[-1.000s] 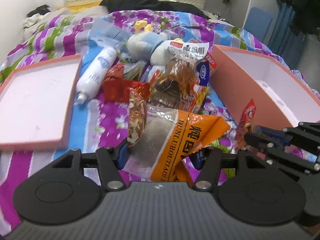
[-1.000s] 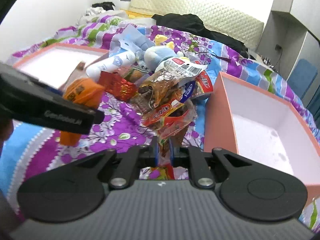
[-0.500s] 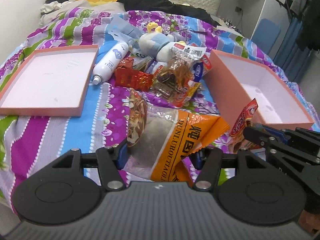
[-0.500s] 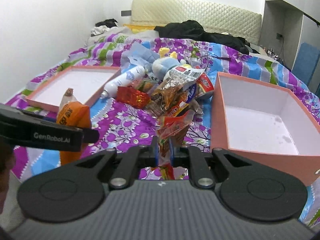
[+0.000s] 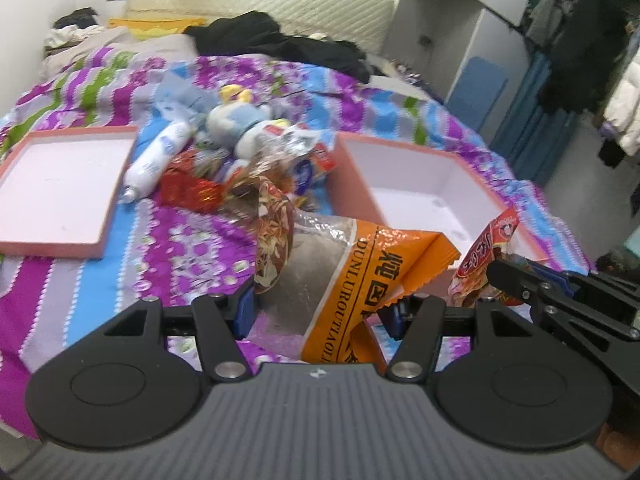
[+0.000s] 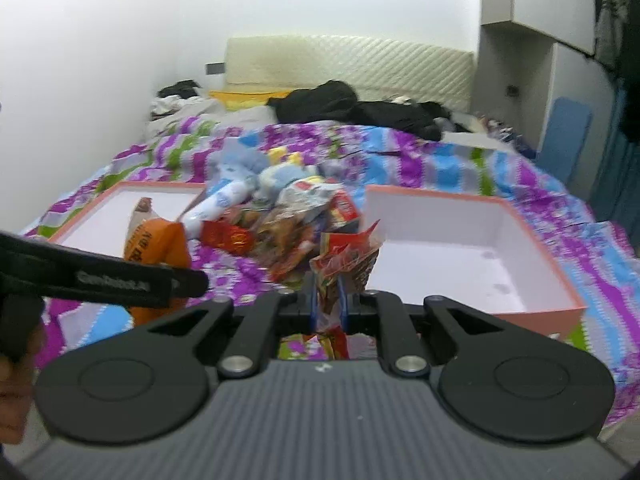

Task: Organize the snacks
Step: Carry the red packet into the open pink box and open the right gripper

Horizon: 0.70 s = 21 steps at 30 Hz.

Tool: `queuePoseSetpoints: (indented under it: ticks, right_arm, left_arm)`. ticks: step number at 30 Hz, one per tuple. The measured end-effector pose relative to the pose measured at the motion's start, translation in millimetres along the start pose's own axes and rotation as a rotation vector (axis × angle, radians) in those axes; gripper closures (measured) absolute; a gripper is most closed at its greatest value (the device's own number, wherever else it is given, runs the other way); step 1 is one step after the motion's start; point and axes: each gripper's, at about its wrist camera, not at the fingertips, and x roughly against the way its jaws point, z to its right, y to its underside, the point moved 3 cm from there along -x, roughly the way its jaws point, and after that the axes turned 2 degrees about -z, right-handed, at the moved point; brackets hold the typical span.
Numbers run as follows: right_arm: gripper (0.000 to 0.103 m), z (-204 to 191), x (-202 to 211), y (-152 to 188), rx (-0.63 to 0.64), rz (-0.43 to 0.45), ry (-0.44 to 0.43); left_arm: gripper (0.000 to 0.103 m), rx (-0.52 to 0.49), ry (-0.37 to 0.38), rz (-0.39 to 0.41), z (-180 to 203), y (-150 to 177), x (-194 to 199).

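Observation:
My left gripper (image 5: 320, 308) is shut on a wide orange and clear snack bag (image 5: 340, 276), held up over the bed. My right gripper (image 6: 328, 300) is shut on a thin red snack packet (image 6: 346, 254); that packet (image 5: 484, 252) also shows at the right of the left wrist view. The orange bag (image 6: 156, 240) appears at the left of the right wrist view behind the left gripper's arm. A pile of snack packets (image 5: 248, 176) lies on the bedspread between a shallow pink lid (image 5: 60, 184) and a deep pink box (image 5: 420, 188). The deep box (image 6: 460, 248) is bare inside.
A white bottle (image 5: 158, 160) and a plush toy (image 5: 244, 124) lie with the pile. Black clothes (image 5: 280, 40) rest near the padded headboard. A blue chair (image 5: 476, 92) and hanging clothes stand to the right of the bed. A hand (image 6: 16, 368) shows at the left edge.
Both grippers have lifted and drawn back from the bed with their packets still held, so the pile and both boxes look smaller and farther away.

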Motion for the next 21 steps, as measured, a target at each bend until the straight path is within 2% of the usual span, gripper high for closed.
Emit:
queuePoseSetpoints:
  ticks: [9,16,21]
  right_arm:
    - [0.089,56,-11,-12,-0.056,0.012,0.089]
    - [0.089,99,-50,-26,-0.084,0.007,0.137]
    - [0.089,131,-89,-24,-0.129,-0.027,0.144]
  left_arm:
    - [0.038,-0.093,0.073,0.006,52,-32,-27]
    - [0.038,-0.148,0.118,-0.015,91,-68,-82]
    - [0.038,-0.178,0.122,-0.047,109,-92,-132]
